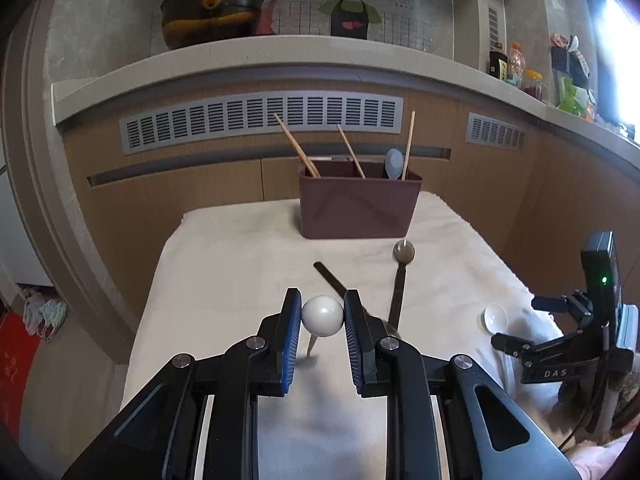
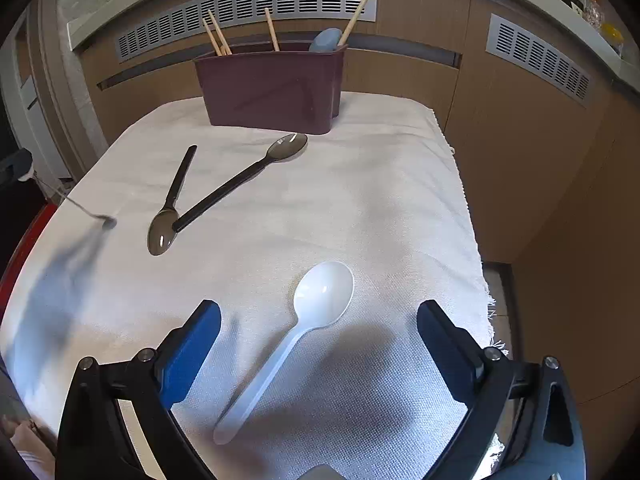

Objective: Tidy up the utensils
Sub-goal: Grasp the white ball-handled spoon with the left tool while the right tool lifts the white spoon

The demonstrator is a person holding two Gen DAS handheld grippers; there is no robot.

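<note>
The left tool (image 1: 322,316) pinches a white spoon (image 1: 322,315), and only the bowl's back shows. The holder (image 1: 359,208) hides the lower ends of the chopsticks (image 1: 298,146). A thin blurred utensil (image 2: 86,210) sits at the counter's left edge, can't tell what.

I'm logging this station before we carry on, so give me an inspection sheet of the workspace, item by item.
Surface: white cloth, rumpled, frayed at one edge.
Job's things: brown holder with chopsticks and blue spoon; two dark spoons crossed on cloth; white spoon lying flat.
Clutter: nothing seen.
Grippers: left gripper shut on a second white spoon; right gripper open, straddling the flat one.
Cables: nothing seen.
Surroundings: vent grille, counter with pan, bottles.
</note>
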